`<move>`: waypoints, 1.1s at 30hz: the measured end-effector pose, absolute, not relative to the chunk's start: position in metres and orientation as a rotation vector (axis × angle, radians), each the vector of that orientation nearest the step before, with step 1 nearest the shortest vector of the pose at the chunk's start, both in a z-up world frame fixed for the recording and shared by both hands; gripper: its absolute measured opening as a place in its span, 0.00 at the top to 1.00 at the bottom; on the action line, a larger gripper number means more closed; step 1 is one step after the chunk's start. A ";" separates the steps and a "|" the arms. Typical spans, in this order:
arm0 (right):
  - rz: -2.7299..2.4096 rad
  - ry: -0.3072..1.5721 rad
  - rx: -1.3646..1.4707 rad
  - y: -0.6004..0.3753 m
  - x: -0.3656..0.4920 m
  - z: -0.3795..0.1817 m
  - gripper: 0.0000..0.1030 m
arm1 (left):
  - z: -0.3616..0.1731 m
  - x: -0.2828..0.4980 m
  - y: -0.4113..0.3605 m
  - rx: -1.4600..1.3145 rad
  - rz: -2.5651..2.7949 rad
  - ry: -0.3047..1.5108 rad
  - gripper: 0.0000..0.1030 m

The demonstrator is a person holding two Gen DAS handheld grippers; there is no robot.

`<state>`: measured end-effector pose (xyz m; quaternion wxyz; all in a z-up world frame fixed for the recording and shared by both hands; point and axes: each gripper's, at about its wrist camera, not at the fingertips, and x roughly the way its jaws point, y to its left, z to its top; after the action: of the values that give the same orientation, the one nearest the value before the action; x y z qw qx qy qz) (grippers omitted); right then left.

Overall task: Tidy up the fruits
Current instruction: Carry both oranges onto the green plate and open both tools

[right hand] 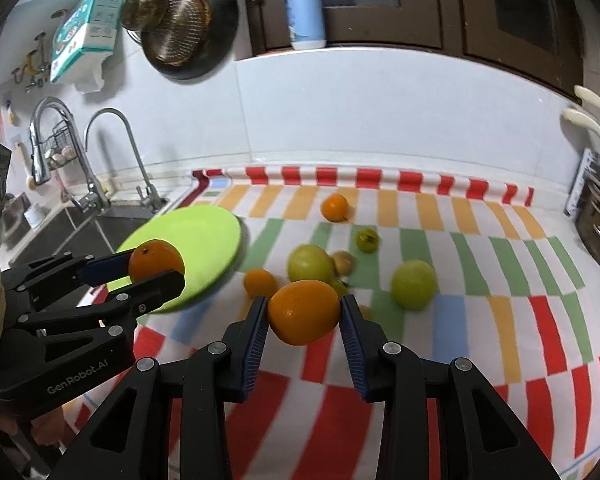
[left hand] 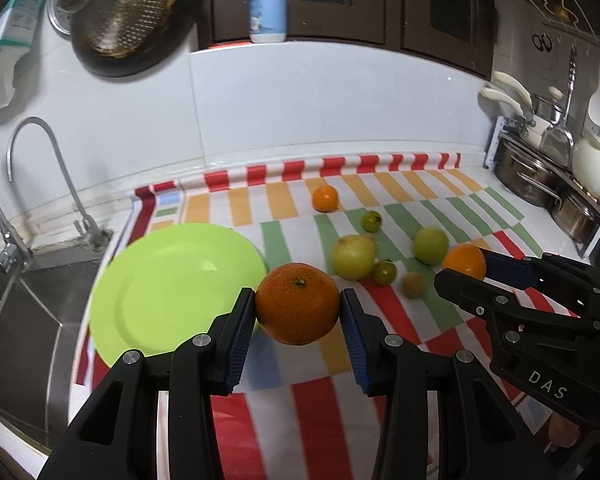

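Two grippers loaded: my left gripper [left hand: 298,308] clamps mandarin [left hand: 297,303], right gripper [right hand: 304,314] clamps orange [right hand: 304,311], both lifted above cloth [left hand: 332,408]. Risk I see: round fruit slips, rolls off counter edge; grippers collide converging on plate [left hand: 160,292] near sink-side edge.

White tiled wall [left hand: 320,100] rose behind the counter; dark cabinets [left hand: 360,0] hung above it, sink [right hand: 80,228] left of it.

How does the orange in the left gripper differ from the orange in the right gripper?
The left gripper holds a darker, rough-skinned orange with its stem end showing on top. The right gripper holds a lighter, smooth orange with no stem end in sight. The left one looks rounder, the right one more oval. Both are clamped between blue pads above the striped cloth.
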<state>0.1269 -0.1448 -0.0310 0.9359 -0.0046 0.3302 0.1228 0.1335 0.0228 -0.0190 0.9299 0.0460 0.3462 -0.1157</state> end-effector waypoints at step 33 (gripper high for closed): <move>0.415 0.727 -0.076 0.020 0.252 -0.064 0.64 | -0.067 0.249 0.163 0.095 -0.171 0.804 0.59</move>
<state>0.2523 0.0198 -0.0635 0.9130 -0.0368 0.3529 0.2016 0.2488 0.1628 -0.0668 0.9156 0.0461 0.3906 -0.0833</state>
